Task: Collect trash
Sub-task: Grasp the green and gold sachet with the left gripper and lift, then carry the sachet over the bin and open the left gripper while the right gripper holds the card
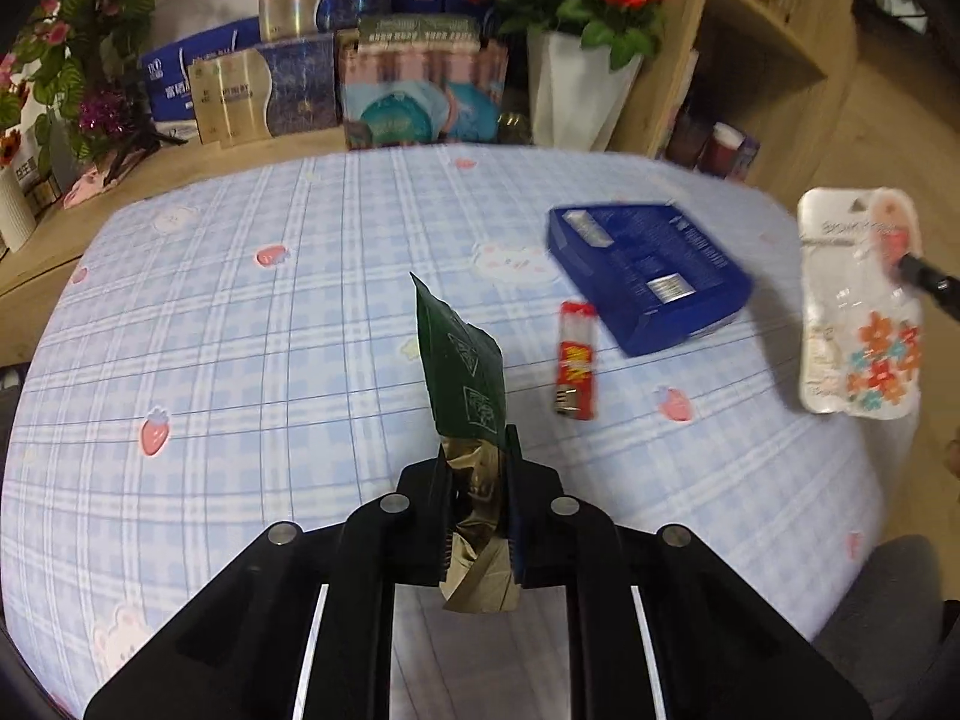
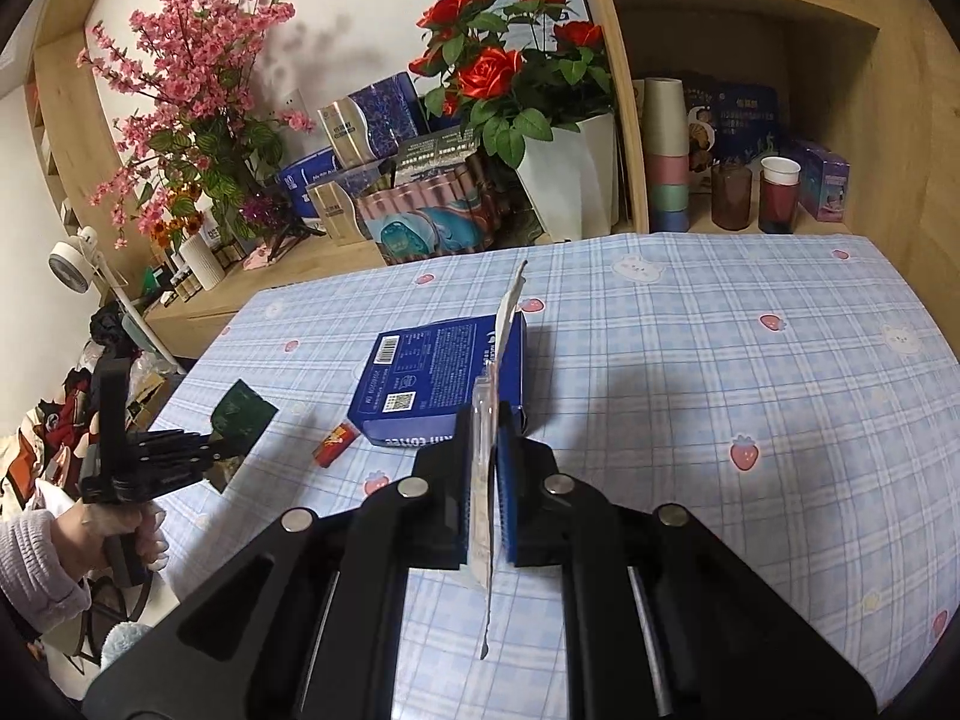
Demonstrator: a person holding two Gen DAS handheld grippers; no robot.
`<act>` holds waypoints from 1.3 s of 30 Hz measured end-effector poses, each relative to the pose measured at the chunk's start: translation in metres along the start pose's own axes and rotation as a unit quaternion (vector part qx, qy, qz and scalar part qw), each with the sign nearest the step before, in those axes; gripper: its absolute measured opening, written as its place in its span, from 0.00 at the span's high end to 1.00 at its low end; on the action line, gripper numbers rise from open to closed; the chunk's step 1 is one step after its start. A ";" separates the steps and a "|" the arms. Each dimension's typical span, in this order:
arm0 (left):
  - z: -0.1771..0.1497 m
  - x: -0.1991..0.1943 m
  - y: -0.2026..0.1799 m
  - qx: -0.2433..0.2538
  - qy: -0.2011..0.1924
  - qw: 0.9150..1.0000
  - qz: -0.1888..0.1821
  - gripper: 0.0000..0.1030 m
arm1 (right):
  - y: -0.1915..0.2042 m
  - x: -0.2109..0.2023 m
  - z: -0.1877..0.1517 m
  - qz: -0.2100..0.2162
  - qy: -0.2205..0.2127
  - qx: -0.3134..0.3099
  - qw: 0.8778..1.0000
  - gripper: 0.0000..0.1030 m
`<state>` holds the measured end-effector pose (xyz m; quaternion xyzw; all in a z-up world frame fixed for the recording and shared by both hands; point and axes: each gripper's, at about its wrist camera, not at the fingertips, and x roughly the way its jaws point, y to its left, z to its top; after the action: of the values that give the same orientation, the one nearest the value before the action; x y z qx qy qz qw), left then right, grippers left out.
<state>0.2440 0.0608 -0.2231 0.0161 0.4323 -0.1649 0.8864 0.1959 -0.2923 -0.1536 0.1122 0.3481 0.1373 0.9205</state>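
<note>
Checked blue cloth covers the table [image 1: 240, 324], and both tongs carry trash above it. Ahead of the right gripper [image 2: 485, 420] lies the blue box [image 2: 444, 372], untouched. That gripper is clamped on the thin edge of a white blister pack [image 1: 858, 306], which juts far beyond its jaws and could swing or slip out. The left gripper [image 1: 477, 462] pinches the crumpled gold base of a green wrapper [image 1: 462, 372]; so soft a hold could let it slide free. A red packet [image 1: 576, 360] lies beyond, right.
</note>
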 end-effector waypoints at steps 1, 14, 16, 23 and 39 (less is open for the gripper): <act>-0.001 -0.009 -0.004 0.001 -0.007 1.000 -0.008 0.87 | 0.001 -0.004 -0.001 0.001 -0.002 0.000 1.000 0.89; -0.026 -0.103 -0.064 -0.018 -0.072 0.993 -0.096 0.87 | 0.023 -0.051 -0.015 0.010 -0.019 -0.019 1.000 0.89; -0.031 -0.111 -0.073 -0.019 -0.073 0.992 -0.101 0.87 | 0.028 -0.057 -0.018 0.013 -0.020 -0.023 0.999 0.89; -0.047 -0.132 -0.109 0.003 -0.060 0.993 -0.102 0.87 | 0.042 -0.077 -0.026 0.024 -0.025 -0.037 0.999 0.89; -0.086 -0.154 -0.166 0.065 -0.019 0.989 -0.132 0.87 | 0.046 -0.111 -0.054 0.031 -0.028 -0.038 0.998 0.89</act>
<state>0.0401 -0.0384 -0.1391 0.0138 0.4019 -0.3085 0.8620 0.0713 -0.2798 -0.1112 0.0920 0.3136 0.1755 0.9287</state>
